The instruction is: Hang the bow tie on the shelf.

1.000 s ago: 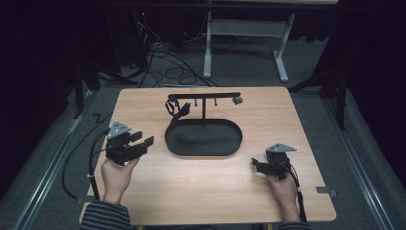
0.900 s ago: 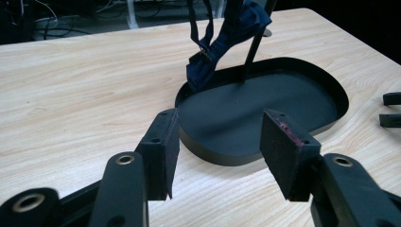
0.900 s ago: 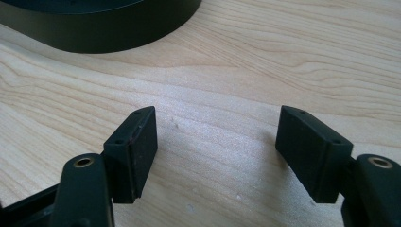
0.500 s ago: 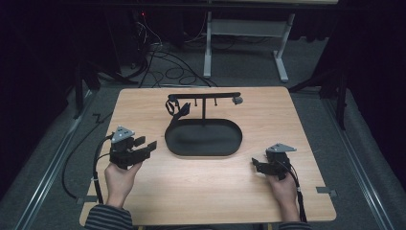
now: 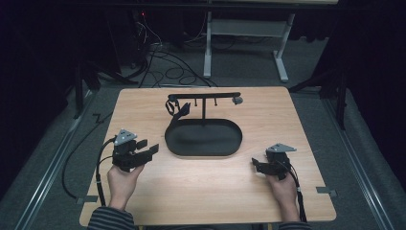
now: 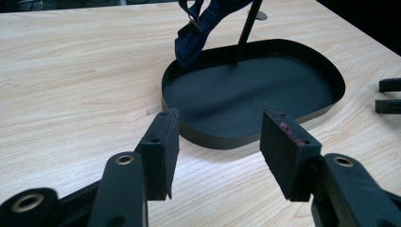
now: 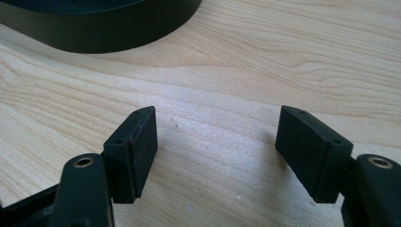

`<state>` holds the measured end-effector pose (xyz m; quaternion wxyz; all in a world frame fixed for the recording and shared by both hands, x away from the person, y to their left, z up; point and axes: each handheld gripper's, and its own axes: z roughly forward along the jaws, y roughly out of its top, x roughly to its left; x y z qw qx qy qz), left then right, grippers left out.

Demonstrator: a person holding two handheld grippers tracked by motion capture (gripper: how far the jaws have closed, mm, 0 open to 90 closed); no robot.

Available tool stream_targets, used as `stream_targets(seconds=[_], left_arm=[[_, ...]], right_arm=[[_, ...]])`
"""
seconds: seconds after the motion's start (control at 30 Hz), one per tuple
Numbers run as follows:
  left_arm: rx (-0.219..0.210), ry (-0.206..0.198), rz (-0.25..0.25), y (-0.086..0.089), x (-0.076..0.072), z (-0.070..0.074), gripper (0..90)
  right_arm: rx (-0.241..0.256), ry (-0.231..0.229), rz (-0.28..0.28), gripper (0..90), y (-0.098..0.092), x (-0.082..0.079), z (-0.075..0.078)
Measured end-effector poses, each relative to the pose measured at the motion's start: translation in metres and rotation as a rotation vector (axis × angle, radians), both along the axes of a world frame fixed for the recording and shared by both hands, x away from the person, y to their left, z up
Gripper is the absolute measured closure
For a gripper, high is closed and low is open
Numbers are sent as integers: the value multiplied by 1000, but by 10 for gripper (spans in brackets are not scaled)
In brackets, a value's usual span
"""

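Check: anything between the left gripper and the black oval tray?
Nothing: bare wooden tabletop runs from the open left gripper to the black oval tray, clearest in the left gripper view.

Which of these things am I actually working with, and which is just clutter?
In the job: left hand-held gripper, right hand-held gripper, black oval stand, dark blue strap hanging from its crossbar.

Lying about: cables on the floor, white frame behind the table.

Left hand-held gripper (image 5: 143, 152), right hand-held gripper (image 5: 258, 165): jaws apart.
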<state>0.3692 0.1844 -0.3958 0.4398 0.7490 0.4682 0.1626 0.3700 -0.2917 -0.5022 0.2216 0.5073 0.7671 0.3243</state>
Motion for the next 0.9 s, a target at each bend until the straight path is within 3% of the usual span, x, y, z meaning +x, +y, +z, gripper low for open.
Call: stream_targets(seconds=[0.9], left_arm=[[-19,31,-9,-1,-4,-13,478]], right_arm=[[1,1,-2,316,0,0,0]])
